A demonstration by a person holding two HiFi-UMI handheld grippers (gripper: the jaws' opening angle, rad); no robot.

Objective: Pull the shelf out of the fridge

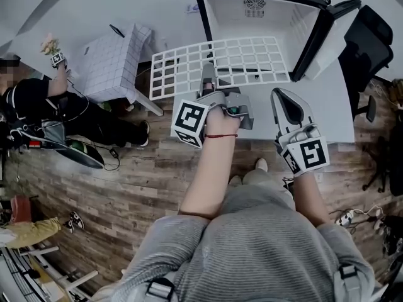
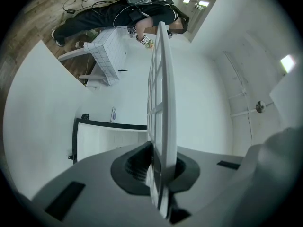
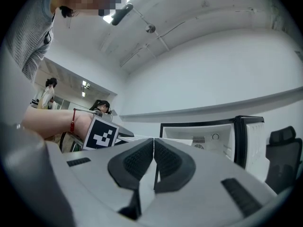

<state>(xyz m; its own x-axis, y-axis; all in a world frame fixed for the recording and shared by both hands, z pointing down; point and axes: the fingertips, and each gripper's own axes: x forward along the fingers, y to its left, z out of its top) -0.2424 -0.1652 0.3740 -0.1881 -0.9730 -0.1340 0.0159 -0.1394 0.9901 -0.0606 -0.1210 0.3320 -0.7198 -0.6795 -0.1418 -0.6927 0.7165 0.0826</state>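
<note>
Nearest me, my left gripper [image 1: 207,75] is clamped on the shelf's [image 1: 245,58] near edge. Its own view shows the grid edge-on, pinched between the pads [image 2: 137,164]. Only the head view shows the shelf wholly outside the open fridge [image 1: 258,14], just before it. My right gripper [image 1: 282,97] is closed and empty, as its own view shows.

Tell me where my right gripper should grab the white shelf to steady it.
The shelf's near edge bar, right of where the left gripper clamps it. Come from your side with one jaw above and one below: the shelf lies flat and thin, that rim facing you.
</note>
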